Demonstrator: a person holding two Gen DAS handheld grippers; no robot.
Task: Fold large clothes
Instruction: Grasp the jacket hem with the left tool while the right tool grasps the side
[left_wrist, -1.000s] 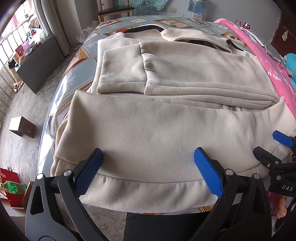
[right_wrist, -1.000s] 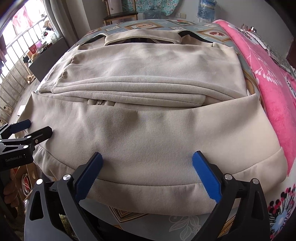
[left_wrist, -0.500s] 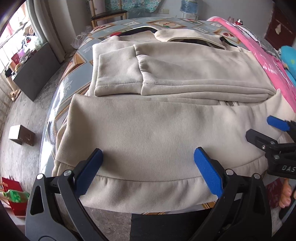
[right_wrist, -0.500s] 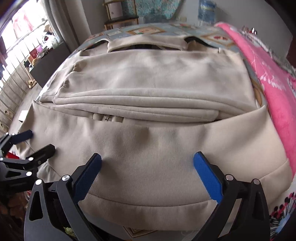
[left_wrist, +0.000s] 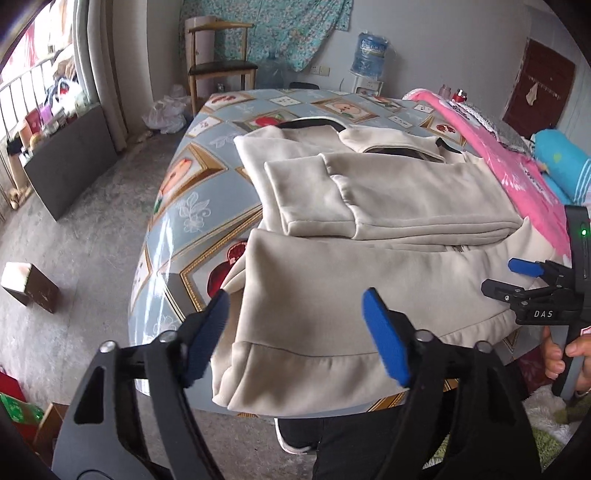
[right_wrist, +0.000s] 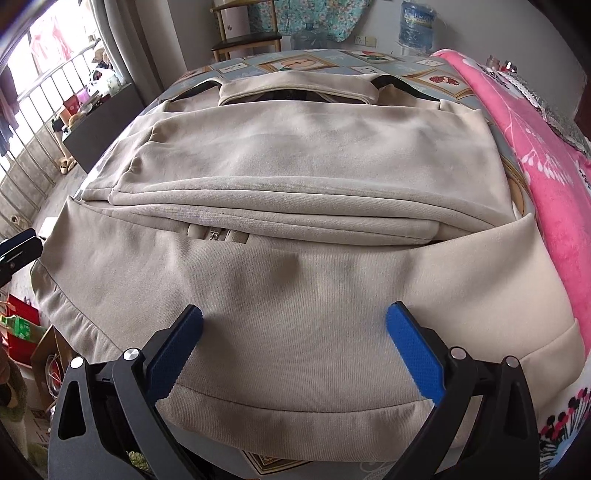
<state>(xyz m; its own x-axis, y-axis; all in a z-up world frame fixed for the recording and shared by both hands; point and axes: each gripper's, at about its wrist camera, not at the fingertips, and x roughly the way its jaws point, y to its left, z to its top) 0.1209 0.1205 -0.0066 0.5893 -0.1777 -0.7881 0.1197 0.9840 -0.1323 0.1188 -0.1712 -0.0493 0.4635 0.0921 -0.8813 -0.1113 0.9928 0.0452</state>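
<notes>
A beige jacket lies on the table, its sleeves folded across the body and its hem at the near edge. My left gripper is at the hem's left corner. Its jaws are closing with the hem between them, and the blue pads do not visibly press on the cloth. In the right wrist view the jacket fills the frame. My right gripper stands open over the middle of the hem, with no cloth pinched. The right gripper also shows at the jacket's right side, held by a hand.
The table wears a blue patterned cover. A pink blanket lies along its right side. A wooden chair and a water bottle stand behind. A small box sits on the floor at the left.
My left gripper has shifted left to the hem's corner and tipped up, showing more of the room. Its jaws have narrowed. The right gripper has stayed put.
</notes>
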